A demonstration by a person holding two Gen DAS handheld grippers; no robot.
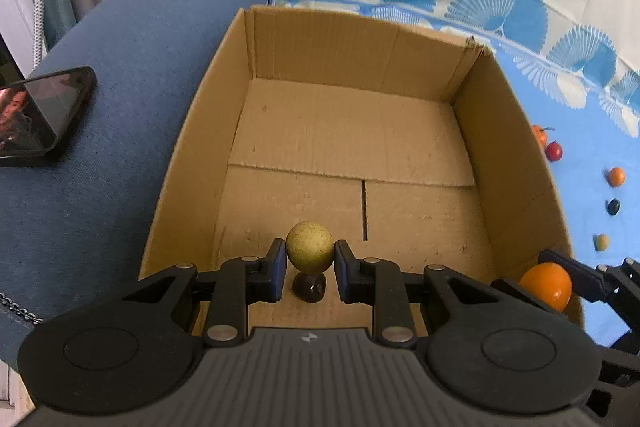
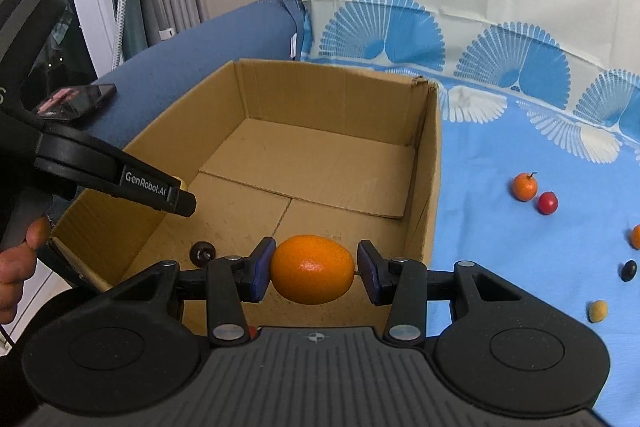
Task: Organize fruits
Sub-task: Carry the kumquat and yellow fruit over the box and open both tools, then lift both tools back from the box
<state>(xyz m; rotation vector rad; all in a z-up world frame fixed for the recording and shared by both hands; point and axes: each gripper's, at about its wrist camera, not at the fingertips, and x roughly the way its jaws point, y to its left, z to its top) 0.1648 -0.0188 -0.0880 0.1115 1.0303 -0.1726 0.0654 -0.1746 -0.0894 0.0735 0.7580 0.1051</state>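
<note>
The cardboard box [image 1: 352, 67] sits open-topped on a blue patterned cloth [image 2: 500, 227], its floor of folded flaps nearly bare — one dark round fruit [image 1: 309, 287] rests on the floor close to the near wall, seen also in the right wrist view [image 2: 203, 253].

Just above that dark fruit, the left gripper [image 1: 310, 269] pinches a yellow-green round fruit [image 1: 309, 247] between its blue pads [image 1: 277, 269], both pads pressed against the fruit's sides, inside the box near its front edge.

The right gripper [image 2: 313, 274] clamps a larger orange fruit [image 2: 312, 269] between its fingers, held above the box's near right corner; in the left wrist view the same orange [image 1: 546, 285] shows at the box's right wall.

Outside the box, on the cloth to its right, loose small fruits lie well apart from it — an orange one with a stem [image 2: 524, 186] touching or just beside a red one [image 2: 547, 203], another orange one at the frame edge [image 2: 635, 237], a dark one [image 2: 628, 270] and a tan one [image 2: 597, 310].

To the box's left a phone [image 1: 44, 111] lies on a blue cushion [image 1: 132, 99].
</note>
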